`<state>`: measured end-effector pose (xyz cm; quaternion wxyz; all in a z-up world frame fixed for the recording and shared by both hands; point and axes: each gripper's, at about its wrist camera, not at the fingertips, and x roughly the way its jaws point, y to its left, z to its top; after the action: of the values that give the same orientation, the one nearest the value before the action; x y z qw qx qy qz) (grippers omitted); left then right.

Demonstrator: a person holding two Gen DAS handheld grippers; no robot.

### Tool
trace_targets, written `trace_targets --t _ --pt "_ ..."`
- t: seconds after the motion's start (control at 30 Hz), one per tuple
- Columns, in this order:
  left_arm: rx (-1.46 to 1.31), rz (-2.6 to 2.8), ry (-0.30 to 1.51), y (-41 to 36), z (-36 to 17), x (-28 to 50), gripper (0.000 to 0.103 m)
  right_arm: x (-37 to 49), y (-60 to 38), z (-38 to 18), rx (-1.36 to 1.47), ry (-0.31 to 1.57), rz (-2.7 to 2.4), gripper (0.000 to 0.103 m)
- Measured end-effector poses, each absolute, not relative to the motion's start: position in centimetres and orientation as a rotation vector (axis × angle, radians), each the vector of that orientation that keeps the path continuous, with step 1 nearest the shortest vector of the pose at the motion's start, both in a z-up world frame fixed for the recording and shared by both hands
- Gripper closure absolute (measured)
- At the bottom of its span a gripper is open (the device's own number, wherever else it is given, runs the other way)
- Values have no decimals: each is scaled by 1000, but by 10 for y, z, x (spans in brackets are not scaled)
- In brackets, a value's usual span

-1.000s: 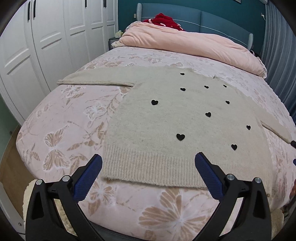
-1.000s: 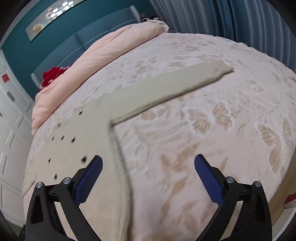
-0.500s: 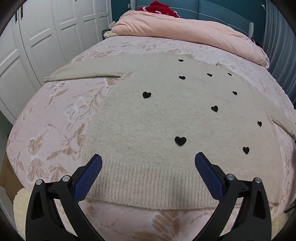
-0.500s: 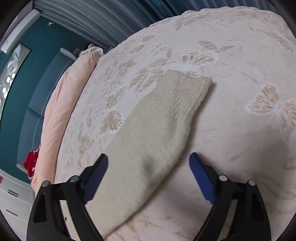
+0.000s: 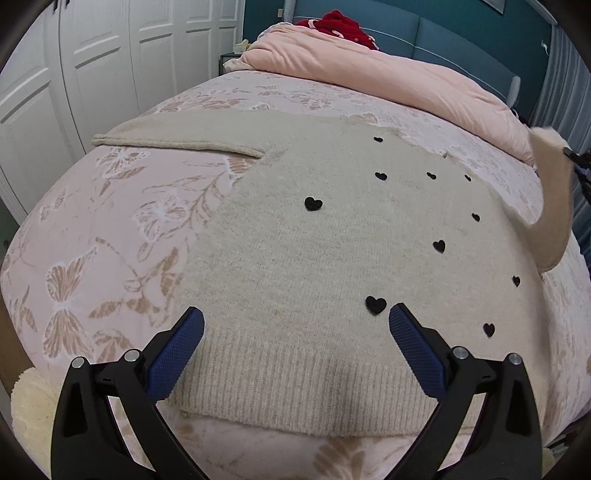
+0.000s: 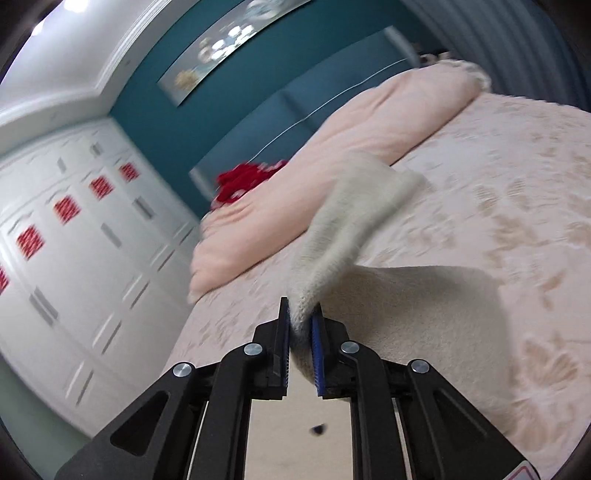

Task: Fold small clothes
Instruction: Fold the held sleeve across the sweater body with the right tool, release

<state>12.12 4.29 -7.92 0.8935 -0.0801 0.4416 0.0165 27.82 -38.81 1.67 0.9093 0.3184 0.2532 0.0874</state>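
Sweater [image 5: 314,266]: beige knit, scattered with small black hearts [image 5: 375,305], spread flat on the bed [image 5: 110,221] with its ribbed hem [image 5: 295,387] at the near edge. One sleeve [image 5: 177,136] lies straight out toward the bed's left edge, flat on the cover. Other sleeve [image 5: 552,199] is raised off the bed at the right edge, its cuff end up in the air, the lower part curving back down to the sweater body

Left tool [image 5: 295,347]: released, its blue-padded fingers [image 5: 177,354] spread wide, hanging over the ribbed hem; left finger over the hem's left corner, right finger just beside one black heart. Contact with the knit cannot be judged

Right tool [image 6: 300,332]: clenched on the raised sleeve [image 6: 351,221], the knit pinched between the two blue pads [image 6: 317,354], cuff end standing up beyond the fingertips and flopping toward the head of the bed. This view is motion-blurred

Bed cover: pink, printed with butterflies and leaves. Folded pink duvet [image 5: 388,77] lies across the head edge, with a red item [image 5: 340,24] on top of it near the blue headboard [image 5: 461,40]

Surroundings: white panelled wardrobe doors [image 5: 92,66] along the bed's left side; cream fluffy object [image 5: 26,402] at the bed's near left corner
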Motion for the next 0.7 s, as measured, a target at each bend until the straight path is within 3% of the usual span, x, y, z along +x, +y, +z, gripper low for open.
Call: trace_targets --t 0.13,0.27,0.37,0.57,0.7 --pt "-224 13 884 53 -66 135 5 309 -272 -41 523 726 293 84" --pt "-304 -68 883 56 -58 169 5 299 -229 -89 449 859 272 75" --pt "-401 -144 918 49 -63 212 5 253 -243 -95 531 820 240 45" --pt "-678 -166 1100 18 -114 313 5 165 -290 -113 561 814 73 42" --pt "-840 -64 1196 7 -148 335 6 134 -319 -128 613 826 -4 37"
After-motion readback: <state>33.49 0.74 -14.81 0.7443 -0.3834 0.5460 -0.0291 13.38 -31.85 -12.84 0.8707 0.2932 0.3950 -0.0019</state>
